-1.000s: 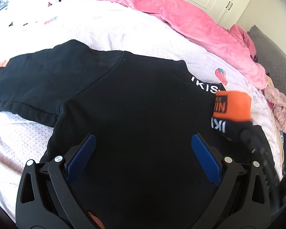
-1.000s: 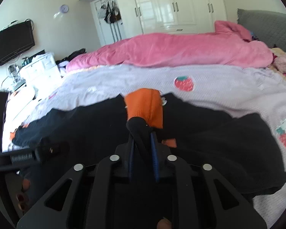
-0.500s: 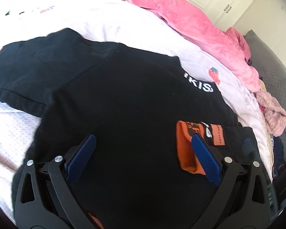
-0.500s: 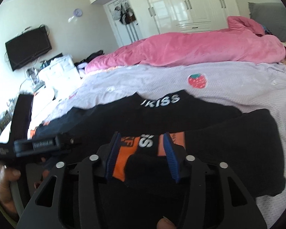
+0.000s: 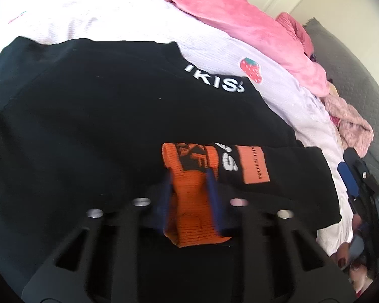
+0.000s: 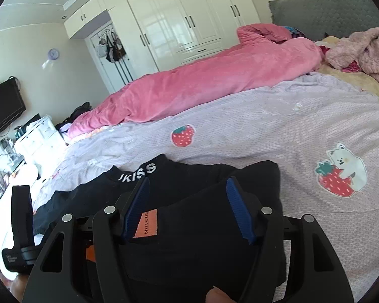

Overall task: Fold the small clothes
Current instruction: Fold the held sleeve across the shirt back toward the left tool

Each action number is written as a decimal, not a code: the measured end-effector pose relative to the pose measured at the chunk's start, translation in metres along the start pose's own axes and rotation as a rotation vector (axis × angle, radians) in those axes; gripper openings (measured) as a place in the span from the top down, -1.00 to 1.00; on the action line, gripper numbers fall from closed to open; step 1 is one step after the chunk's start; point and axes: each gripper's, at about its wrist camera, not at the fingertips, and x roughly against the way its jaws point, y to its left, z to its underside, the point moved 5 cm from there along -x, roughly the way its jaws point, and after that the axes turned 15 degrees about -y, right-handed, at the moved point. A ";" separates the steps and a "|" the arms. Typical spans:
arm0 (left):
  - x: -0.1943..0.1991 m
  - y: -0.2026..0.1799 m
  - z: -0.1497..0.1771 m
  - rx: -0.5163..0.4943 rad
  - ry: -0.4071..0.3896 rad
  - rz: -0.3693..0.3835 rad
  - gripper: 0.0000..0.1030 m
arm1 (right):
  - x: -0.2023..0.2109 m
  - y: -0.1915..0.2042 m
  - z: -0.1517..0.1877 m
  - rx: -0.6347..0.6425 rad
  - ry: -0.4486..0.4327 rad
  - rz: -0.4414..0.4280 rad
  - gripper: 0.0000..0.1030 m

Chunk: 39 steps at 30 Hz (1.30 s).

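Observation:
A small black sweater (image 5: 93,126) with white letters on its collar lies flat on the lilac bedspread (image 5: 128,22). Its right sleeve, with an orange cuff (image 5: 189,194) and an orange patch (image 5: 255,164), is folded across the body. My left gripper (image 5: 189,176) is shut on the orange cuff. My right gripper (image 6: 187,202) is open just above the folded sleeve (image 6: 202,227), with the orange patch (image 6: 146,223) beside its left finger. The right gripper also shows at the right edge of the left wrist view (image 5: 361,184).
A pink quilt (image 6: 202,83) lies rolled along the far side of the bed. A fluffy pink garment (image 6: 361,50) sits by the grey headboard (image 6: 328,10). White wardrobes (image 6: 179,22) and a TV (image 6: 2,108) stand beyond. The bedspread has strawberry patches (image 6: 182,136).
My right gripper laid the sleeve across the sweater, let go of the cuff and opened wide. My left gripper moved right and closed on the orange cuff.

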 end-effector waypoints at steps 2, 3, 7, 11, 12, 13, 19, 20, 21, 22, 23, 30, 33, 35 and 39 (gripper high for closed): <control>0.002 -0.004 -0.002 -0.032 -0.018 0.015 0.85 | -0.001 -0.006 -0.001 -0.008 0.000 0.016 -0.20; 0.004 -0.005 -0.004 -0.039 -0.026 0.025 0.86 | -0.001 -0.009 -0.002 -0.014 -0.002 0.026 -0.20; 0.020 -0.002 -0.019 -0.046 -0.084 0.043 0.89 | 0.001 -0.021 -0.006 -0.049 -0.010 0.052 -0.20; 0.050 0.007 -0.048 -0.091 -0.205 -0.002 0.89 | 0.002 -0.032 -0.008 -0.075 -0.007 0.074 -0.20; 0.060 0.012 -0.058 -0.108 -0.243 -0.025 0.89 | 0.002 -0.033 -0.007 -0.081 -0.005 0.076 -0.21; 0.068 0.016 -0.064 -0.111 -0.266 -0.035 0.89 | 0.001 -0.034 -0.006 -0.088 0.001 0.075 -0.21; 0.084 0.043 -0.079 -0.087 -0.298 -0.058 0.89 | -0.003 -0.029 -0.001 -0.059 0.025 0.080 -0.21; 0.084 0.045 -0.078 -0.086 -0.291 -0.062 0.89 | -0.004 -0.029 -0.001 -0.055 0.029 0.082 -0.21; 0.082 0.048 -0.076 -0.085 -0.279 -0.065 0.89 | -0.004 -0.029 0.000 -0.052 0.032 0.084 -0.21; 0.079 0.050 -0.075 -0.083 -0.266 -0.067 0.89 | -0.004 -0.029 0.000 -0.050 0.036 0.087 -0.21; 0.075 0.052 -0.072 -0.083 -0.252 -0.072 0.89 | -0.005 -0.029 0.001 -0.045 0.040 0.093 -0.21; 0.063 0.062 -0.062 -0.099 -0.218 -0.113 0.87 | -0.006 -0.023 0.005 -0.018 0.052 0.087 -0.21; 0.066 0.065 -0.061 -0.112 -0.234 -0.136 0.85 | -0.007 -0.016 0.008 0.003 0.062 0.074 -0.25; 0.069 0.067 -0.064 -0.112 -0.248 -0.148 0.81 | -0.008 -0.011 0.010 0.019 0.067 0.060 -0.26; 0.079 0.070 -0.070 -0.116 -0.276 -0.166 0.82 | -0.008 -0.002 0.013 0.045 0.073 0.041 -0.26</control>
